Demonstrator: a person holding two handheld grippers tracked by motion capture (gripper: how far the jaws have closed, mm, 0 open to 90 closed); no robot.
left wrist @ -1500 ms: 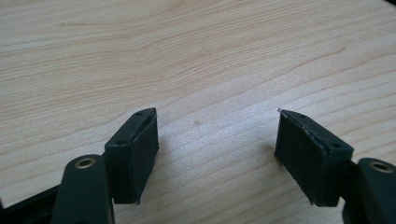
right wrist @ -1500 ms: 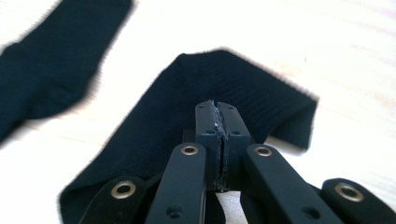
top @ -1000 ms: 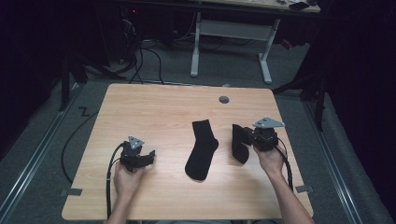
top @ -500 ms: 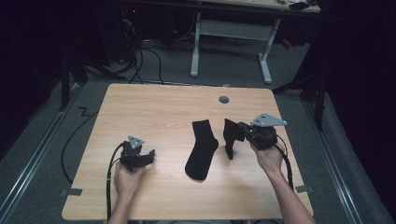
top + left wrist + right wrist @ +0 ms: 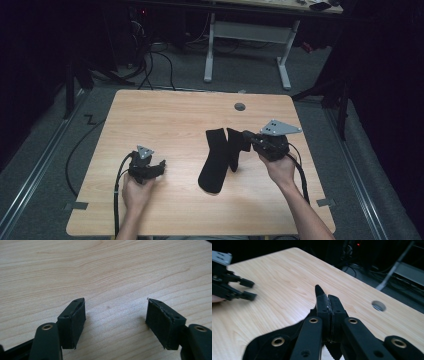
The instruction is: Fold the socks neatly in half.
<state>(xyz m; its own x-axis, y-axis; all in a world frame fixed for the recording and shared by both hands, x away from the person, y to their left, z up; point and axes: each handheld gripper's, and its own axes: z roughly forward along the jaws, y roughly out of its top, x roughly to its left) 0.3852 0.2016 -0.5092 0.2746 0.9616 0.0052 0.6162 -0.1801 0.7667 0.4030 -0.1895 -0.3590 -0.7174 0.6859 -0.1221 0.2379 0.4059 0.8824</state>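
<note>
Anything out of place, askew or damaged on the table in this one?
Nothing stands out. One black sock lies flat on the table; the right gripper holds the second sock dangling beside it. The left gripper rests open.

Two black socks: one (image 5: 214, 160) lies on the pale, wood-grained bench (image 5: 165, 120), the other (image 5: 236, 150) hangs from black tongs (image 5: 246, 137) (their top plate grey). The floor (image 5: 50, 145) is grey.

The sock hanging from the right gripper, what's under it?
The held sock hangs from the right gripper, shut on its edge. Beneath its lower end lies wooden table, right beside the second sock. Whether the two socks touch or overlap cannot be told.
</note>
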